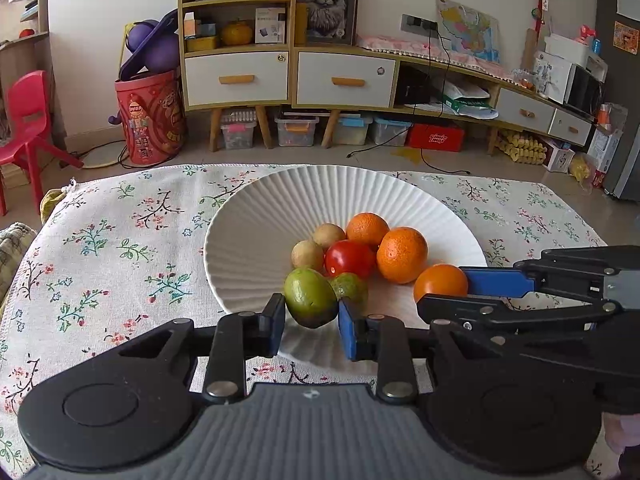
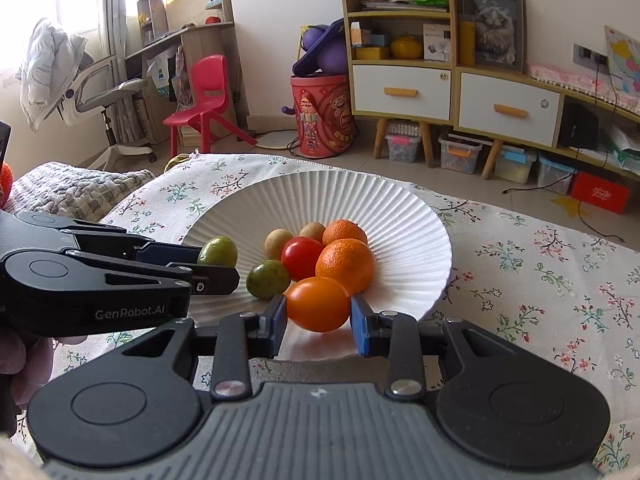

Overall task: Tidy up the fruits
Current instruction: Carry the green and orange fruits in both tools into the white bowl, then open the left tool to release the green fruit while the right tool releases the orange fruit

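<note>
A white ribbed plate [image 1: 280, 208] [image 2: 400, 216] on a floral cloth holds two mandarins [image 1: 402, 254] [image 2: 345, 266], a red tomato [image 1: 349, 258] [image 2: 302, 256], two tan longans [image 1: 307, 255] [image 2: 278, 242] and a small green fruit [image 1: 351, 286] [image 2: 267, 279]. My left gripper [image 1: 311, 320] is shut on a larger green fruit [image 1: 310, 298] [image 2: 218, 251] over the plate's near edge. My right gripper [image 2: 319, 320] is shut on an orange tomato [image 2: 318, 304] [image 1: 440, 282], also over the near rim, beside the pile.
The floral cloth [image 1: 112, 248] [image 2: 540, 280] covers the table on both sides of the plate. A folded grey blanket [image 2: 72, 188] lies at the table's left end. Beyond the far edge are a floor, a cabinet [image 1: 288, 76], a red bin [image 1: 150, 116] and a red chair [image 2: 204, 100].
</note>
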Action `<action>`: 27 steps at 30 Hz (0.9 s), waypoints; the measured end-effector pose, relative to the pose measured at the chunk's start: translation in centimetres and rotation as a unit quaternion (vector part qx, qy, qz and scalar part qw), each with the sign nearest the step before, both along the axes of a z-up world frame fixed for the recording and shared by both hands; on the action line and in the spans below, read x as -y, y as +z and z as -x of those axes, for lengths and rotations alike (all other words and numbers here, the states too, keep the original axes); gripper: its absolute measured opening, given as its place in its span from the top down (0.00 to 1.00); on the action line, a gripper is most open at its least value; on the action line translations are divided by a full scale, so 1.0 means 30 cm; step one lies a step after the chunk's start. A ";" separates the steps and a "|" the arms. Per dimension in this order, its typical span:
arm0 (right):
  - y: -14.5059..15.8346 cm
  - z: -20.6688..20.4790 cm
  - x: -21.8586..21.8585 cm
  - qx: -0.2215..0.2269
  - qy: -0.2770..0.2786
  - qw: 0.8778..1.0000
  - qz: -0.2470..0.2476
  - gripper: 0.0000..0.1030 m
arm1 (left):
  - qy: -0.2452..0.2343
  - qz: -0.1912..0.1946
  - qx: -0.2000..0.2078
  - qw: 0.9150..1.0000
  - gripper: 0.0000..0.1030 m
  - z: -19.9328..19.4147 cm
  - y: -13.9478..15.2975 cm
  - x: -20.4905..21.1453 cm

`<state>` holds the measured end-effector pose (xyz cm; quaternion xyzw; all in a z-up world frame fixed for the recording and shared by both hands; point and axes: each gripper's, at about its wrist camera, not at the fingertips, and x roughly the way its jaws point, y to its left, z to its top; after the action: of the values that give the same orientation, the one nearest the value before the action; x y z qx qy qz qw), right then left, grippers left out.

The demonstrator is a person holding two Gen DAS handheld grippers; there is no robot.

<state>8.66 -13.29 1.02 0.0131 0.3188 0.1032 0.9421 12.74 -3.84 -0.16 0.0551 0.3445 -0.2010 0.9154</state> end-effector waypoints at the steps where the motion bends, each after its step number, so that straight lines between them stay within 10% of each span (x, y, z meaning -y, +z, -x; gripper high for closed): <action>1: -0.001 0.001 0.001 -0.001 0.000 1.000 0.001 0.70 | -0.001 0.000 0.000 1.000 0.87 0.001 0.001 0.001; 12: 0.019 0.018 0.014 0.005 -0.003 1.000 -0.004 0.64 | -0.001 0.004 0.006 1.000 0.83 0.013 0.015 -0.015; 27: 0.059 0.090 0.054 -0.004 -0.031 1.000 -0.002 0.39 | 0.022 0.009 0.002 1.000 0.48 0.116 0.064 -0.052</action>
<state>5.97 -14.90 2.78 0.0253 0.3221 0.0742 0.9434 9.27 -2.28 1.77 0.0401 0.3420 -0.1837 0.9207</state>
